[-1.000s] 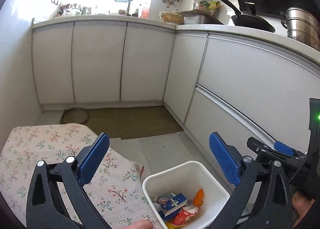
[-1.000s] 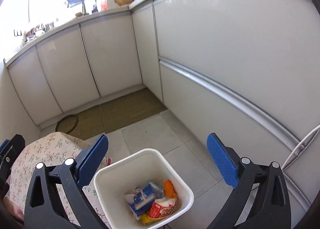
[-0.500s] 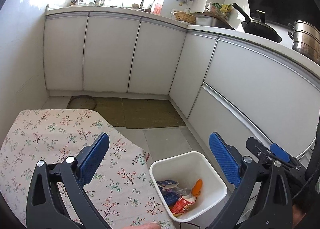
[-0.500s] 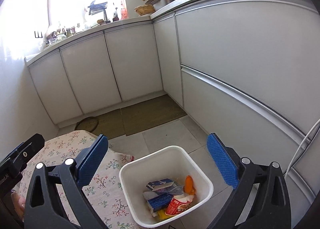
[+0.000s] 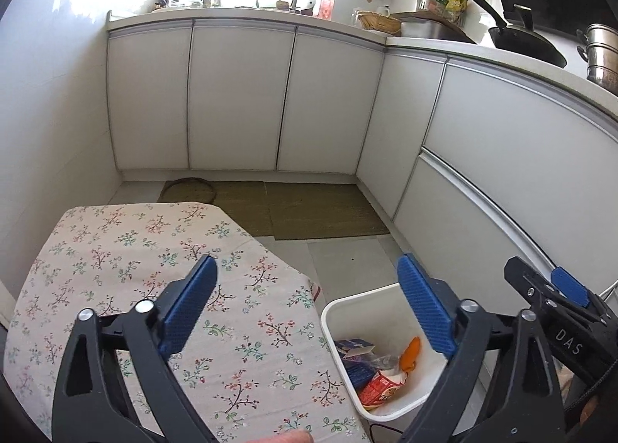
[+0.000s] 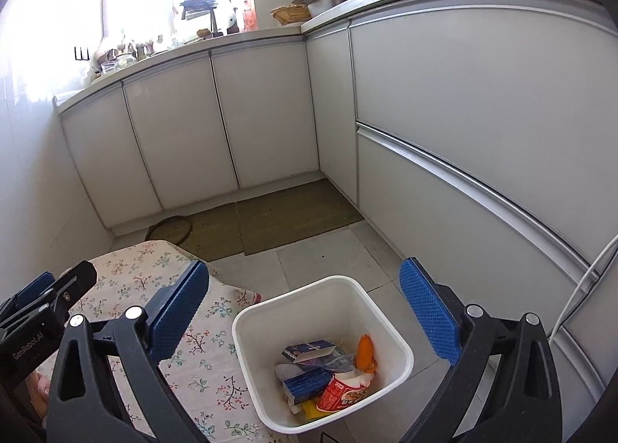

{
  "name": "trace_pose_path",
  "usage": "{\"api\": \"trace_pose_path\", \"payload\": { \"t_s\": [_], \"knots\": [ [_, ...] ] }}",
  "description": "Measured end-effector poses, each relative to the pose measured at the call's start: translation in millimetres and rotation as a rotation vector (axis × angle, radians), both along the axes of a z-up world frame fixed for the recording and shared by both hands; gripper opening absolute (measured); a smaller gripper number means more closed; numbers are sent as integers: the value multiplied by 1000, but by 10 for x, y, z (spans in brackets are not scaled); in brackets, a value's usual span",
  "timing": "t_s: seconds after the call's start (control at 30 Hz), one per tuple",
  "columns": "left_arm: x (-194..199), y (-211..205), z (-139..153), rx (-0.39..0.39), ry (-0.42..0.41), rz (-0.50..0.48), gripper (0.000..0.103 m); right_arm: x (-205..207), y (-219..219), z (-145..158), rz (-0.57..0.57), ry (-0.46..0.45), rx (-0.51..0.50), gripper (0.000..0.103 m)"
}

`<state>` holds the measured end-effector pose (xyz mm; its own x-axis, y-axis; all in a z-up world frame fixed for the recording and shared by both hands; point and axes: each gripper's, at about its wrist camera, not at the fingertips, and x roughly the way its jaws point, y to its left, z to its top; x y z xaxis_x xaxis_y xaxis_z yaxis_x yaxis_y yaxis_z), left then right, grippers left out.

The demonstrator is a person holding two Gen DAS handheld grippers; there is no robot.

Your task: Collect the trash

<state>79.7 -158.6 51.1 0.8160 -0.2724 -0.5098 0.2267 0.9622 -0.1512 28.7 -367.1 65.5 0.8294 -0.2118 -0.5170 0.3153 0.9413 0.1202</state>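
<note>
Hovering over the floral-cloth tabletop (image 5: 127, 249), the left tool (image 5: 305, 311) is standing with its blue pads spread wide and nothing between them. The right tool (image 6: 305, 311) is hanging just above the white bin (image 6: 398, 346) in the same state, jaws wide and empty. The bin is sitting on the tiled floor (image 6: 332, 249), just beside the tabletop's edge and near the white cabinets (image 6: 463, 103). Trash is lying inside it (a blue carton (image 6: 307, 350), a second blue box (image 6: 307, 383), a red-and-white wrapper (image 6: 343, 392) and an orange piece (image 6: 365, 352), all heaped together at the bottom). In the left view the same bin (image 5: 347, 304) is showing to the right of the tabletop, partly behind the right-hand pad. Woven mats (image 5: 309, 211) are lying on the floor against the far cabinets.
</note>
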Motion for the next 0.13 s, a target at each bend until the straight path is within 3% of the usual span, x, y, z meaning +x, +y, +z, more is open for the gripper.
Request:
{"api": "trace_pose_path", "payload": {
  "t_s": [0.13],
  "knots": [
    [-42,15,12,3,-1,27,96,-52,43,18,-6,-20,-31,96]
  ]
}}
